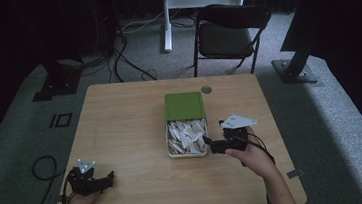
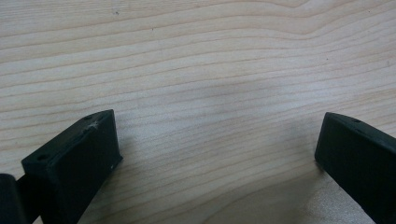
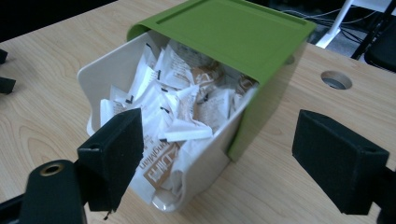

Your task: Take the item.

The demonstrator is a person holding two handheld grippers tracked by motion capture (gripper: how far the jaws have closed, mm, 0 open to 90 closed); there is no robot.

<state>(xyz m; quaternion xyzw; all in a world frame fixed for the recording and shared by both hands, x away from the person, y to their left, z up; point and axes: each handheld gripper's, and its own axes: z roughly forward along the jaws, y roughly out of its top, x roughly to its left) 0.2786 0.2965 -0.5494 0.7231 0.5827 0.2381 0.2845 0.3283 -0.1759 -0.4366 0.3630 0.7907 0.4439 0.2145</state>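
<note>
**Right gripper at the drawer of sachets**

High view: the white drawer [image 1: 186,137] of sachets [image 1: 187,134] sits mid-table, pulled out toward the near side from its green case [image 1: 184,105]. The right gripper [image 1: 208,144] is just right of the drawer, the left gripper [image 1: 109,176] at the near left corner of the table [image 1: 120,118].

Left gripper view: jaws spread wide over bare wood, holding nothing.

Right gripper view: jaws wide apart, empty, straddling the drawer's [image 3: 205,163] near corner.

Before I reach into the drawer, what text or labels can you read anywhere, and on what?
"ngMian": partial brown print, seen tilted, on a sachet at the drawer's near corner, under larger brown characters I cannot read.
Other sachets: brown and black marks, too small and crumpled to read.
Green cover, table, right gripper: no text.
</note>
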